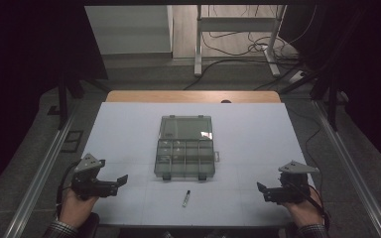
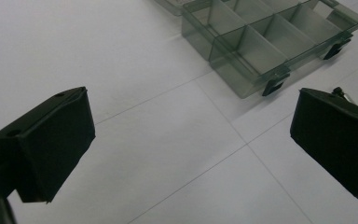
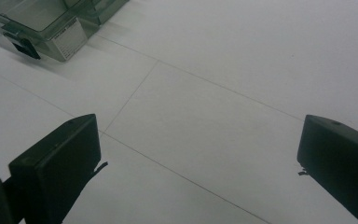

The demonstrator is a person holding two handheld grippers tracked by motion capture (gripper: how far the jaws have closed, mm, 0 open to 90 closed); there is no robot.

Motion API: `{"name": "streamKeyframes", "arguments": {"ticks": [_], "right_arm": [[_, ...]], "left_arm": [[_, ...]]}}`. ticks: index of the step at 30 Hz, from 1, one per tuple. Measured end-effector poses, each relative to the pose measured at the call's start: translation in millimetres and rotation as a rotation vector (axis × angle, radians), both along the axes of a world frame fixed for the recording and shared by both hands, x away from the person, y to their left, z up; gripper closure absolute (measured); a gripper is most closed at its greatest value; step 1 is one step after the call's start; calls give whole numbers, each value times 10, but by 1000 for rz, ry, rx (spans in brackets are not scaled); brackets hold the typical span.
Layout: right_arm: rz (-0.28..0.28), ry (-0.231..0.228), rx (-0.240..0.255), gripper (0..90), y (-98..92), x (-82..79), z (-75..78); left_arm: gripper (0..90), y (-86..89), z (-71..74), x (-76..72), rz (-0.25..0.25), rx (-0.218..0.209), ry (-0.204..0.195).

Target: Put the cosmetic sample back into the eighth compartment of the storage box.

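Your left hand-held gripper [image 1: 122, 179] rests at about 8 o'clock on the counter [image 1: 258, 144], jaws spread wide and gripping nothing; your right hand-held gripper [image 1: 261, 188] sits at about 4 o'clock, equally released. Between them, near 6 o'clock, lies the small pen-like stick [image 1: 186, 198], just short of the clear organizer box [image 1: 185, 157], whose lid lies folded back toward 12 o'clock.

The stick is thin and lies flat, so wide jaws coming down steeply could pinch the surface, skid it away or roll it toward the near edge. The box looks light; a nudge from either jaw could slide it or jolt whatever sits in its compartments, which are too dim to read.

The counter is a pale, smooth sheet with faint grid lines. Beyond it the room is dark, with a wooden strip, a desk frame and loose cables on the floor at 12 o'clock.
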State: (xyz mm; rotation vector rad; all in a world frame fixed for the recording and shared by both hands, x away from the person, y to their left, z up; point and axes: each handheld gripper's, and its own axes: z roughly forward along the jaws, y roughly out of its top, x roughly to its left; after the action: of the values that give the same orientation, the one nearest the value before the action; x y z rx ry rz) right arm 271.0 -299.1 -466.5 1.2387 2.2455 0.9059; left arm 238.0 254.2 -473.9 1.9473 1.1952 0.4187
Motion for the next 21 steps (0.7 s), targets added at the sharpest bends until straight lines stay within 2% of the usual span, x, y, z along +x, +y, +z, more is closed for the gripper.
{"name": "streamKeyframes", "arguments": {"ticks": [8, 15, 21], "right_arm": [[-1, 11, 8, 0, -1, -5, -15], [-2, 6, 17, 0, -15, -10, -12], [-9, 0, 30, 0, -27, -21, -7]], "left_arm": [[1, -87, 12, 54, -21, -17, 22], [1, -183, 5, 101, -41, -18, 42], [1, -256, -4, 139, -67, -36, 60]]}}
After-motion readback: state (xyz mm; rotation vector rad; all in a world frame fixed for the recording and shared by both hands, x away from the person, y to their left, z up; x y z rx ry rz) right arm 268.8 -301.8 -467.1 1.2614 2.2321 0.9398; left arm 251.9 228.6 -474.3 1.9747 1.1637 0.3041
